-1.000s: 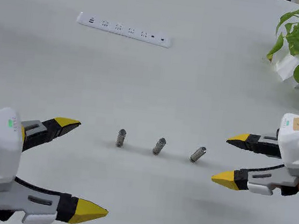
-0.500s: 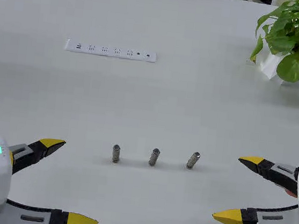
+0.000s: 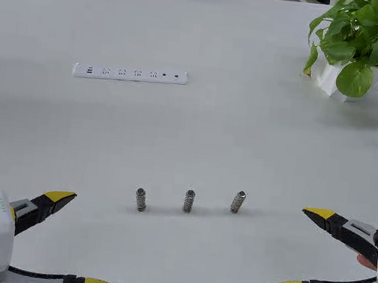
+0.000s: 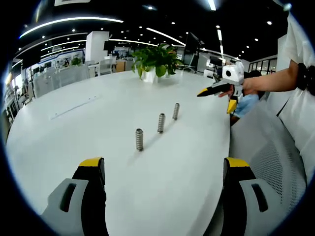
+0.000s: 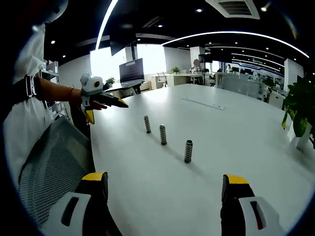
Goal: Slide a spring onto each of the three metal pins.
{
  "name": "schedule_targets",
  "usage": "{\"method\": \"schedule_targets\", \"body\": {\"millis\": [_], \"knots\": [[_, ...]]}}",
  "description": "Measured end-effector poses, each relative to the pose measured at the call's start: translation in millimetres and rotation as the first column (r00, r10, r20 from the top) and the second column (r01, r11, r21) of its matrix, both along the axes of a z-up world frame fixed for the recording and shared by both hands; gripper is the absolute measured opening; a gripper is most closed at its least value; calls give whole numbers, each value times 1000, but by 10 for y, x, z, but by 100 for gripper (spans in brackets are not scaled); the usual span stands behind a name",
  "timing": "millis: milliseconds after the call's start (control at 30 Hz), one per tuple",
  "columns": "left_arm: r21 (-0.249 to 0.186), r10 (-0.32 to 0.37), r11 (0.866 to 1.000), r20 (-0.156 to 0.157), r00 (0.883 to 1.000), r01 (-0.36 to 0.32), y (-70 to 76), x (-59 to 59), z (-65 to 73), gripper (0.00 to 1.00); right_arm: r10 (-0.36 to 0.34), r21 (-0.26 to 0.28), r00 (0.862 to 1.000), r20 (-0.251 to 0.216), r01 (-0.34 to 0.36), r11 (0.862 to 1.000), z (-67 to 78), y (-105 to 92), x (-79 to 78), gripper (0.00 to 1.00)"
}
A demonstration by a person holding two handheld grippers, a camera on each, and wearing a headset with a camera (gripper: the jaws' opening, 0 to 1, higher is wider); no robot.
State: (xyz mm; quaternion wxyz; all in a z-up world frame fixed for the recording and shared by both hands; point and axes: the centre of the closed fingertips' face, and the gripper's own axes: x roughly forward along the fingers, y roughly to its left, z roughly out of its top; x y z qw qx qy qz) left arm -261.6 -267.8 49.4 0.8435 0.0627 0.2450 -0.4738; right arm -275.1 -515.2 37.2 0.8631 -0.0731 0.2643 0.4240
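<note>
White table in an open office, a mesh chair at its near edge. Toward the far left, a strip. Far right of the strip, a plant in a white pot. Nearer than the strip and slightly right of it, a row: left spring, middle spring, right spring, standing apart, the right one tilted. Nearer again, left gripper below the strip, jaws wide, empty. Right gripper well right of the strip, likewise wide, both grippers well apart from the springs.
</note>
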Motion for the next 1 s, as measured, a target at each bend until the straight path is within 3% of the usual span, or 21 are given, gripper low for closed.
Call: {"method": "schedule_targets", "body": {"millis": [1000], "knots": [[1,-2,1000,-4,1000,2,13,-26,-67,99,-3,-13,1000,8,4,1000,-25,-12,-35,92]]}}
